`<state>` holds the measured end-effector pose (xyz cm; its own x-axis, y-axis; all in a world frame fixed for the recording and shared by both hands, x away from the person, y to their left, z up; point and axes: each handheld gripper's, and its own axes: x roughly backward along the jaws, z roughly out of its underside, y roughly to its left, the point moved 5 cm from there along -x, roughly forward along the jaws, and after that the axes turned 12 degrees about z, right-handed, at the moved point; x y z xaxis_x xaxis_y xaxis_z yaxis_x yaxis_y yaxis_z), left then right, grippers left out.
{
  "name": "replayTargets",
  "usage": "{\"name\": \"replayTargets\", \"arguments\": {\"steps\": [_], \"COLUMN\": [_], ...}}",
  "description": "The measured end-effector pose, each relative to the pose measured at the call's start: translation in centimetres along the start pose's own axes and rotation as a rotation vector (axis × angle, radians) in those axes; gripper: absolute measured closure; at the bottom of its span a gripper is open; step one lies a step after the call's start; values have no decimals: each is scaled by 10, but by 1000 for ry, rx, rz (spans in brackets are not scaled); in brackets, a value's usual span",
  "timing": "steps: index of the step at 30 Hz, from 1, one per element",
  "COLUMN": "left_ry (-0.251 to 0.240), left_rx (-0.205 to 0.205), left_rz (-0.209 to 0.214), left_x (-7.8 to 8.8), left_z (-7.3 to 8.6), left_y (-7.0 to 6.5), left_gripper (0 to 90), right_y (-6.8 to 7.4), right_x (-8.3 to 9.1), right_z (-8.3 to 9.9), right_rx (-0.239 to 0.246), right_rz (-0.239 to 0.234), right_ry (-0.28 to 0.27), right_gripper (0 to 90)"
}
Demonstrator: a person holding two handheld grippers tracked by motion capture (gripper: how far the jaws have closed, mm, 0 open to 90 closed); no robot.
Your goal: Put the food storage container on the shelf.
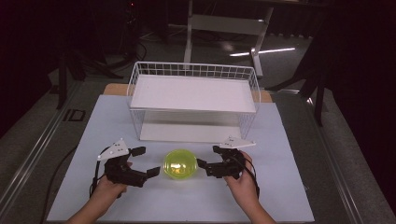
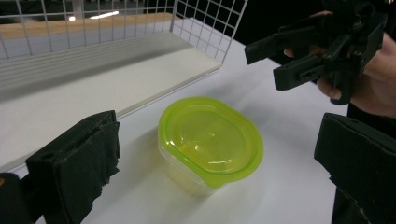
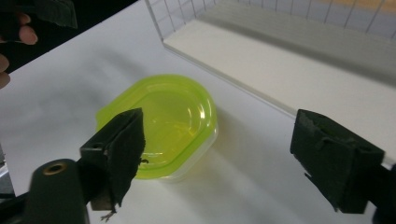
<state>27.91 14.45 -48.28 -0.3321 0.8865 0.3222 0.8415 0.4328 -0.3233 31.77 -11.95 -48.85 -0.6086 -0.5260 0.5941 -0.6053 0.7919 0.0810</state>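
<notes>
A clear tub with a lime-green lid [image 1: 180, 163] sits on the pale table sheet, just in front of the wire rack. My left gripper [image 1: 146, 161] stands open to the tub's left, its jaws apart from it. My right gripper [image 1: 208, 156] stands open to the tub's right, also clear of it. In the left gripper view the lidded tub [image 2: 210, 142] lies between and beyond my wide-set jaws, and the right gripper [image 2: 275, 60] hovers at the upper right. In the right gripper view the tub [image 3: 163, 121] lies ahead, nearer the left jaw, with nothing between the pads.
A white wire rack [image 1: 196, 70] with a white shelf board and a lower board stands behind the tub. The pale sheet [image 1: 280, 186] covers the table, with dark floor and stands around it.
</notes>
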Motion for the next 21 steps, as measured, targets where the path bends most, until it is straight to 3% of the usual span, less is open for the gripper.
{"name": "replayTargets", "arguments": {"steps": [3, 5, 6, 7, 11, 12, 13, 14, 15, 17, 21], "left_ry": [30, 43, 43, 49, 92, 85, 85, 95, 96, 95, 124], "left_rx": [3, 20, 32, 54, 132, 151, 151, 178, 192, 250, 298], "left_rz": [-19, -40, -44, -39, -55, -46, -46, -68, -73, -68, -71], "left_x": [-7, -11, -13, -16, -26, -28, -28, -32, -33, -36, -40], "left_z": [-1, 0, 1, 2, 9, 11, 11, 14, 15, 18, 23], "left_y": [2, 6, 9, 11, 17, 18, 18, 21, 23, 28, 32], "left_gripper": [10, 11, 11, 11, 18, 61, 91, 91, 131, 161, 321], "right_y": [1, 3, 3, 2, 1, 1, 1, 0, 0, 0, 4], "right_x": [-6, -11, -14, -17, -26, -27, -27, -28, -31, -34, -39], "right_z": [3, 5, 6, 7, 10, 9, 9, 9, 8, 9, 13], "right_rx": [-31, -77, -90, -100, -146, -177, -177, -198, -247, -275, -300], "right_rz": [-7, -57, -49, -24, -41, -46, -46, -39, -57, -60, -54], "right_ry": [56, 88, 101, 115, 160, 170, 170, 167, 178, 193, 226], "right_gripper": [149, 130, 123, 123, 157, 205, 205, 263, 301, 347, 433]}}
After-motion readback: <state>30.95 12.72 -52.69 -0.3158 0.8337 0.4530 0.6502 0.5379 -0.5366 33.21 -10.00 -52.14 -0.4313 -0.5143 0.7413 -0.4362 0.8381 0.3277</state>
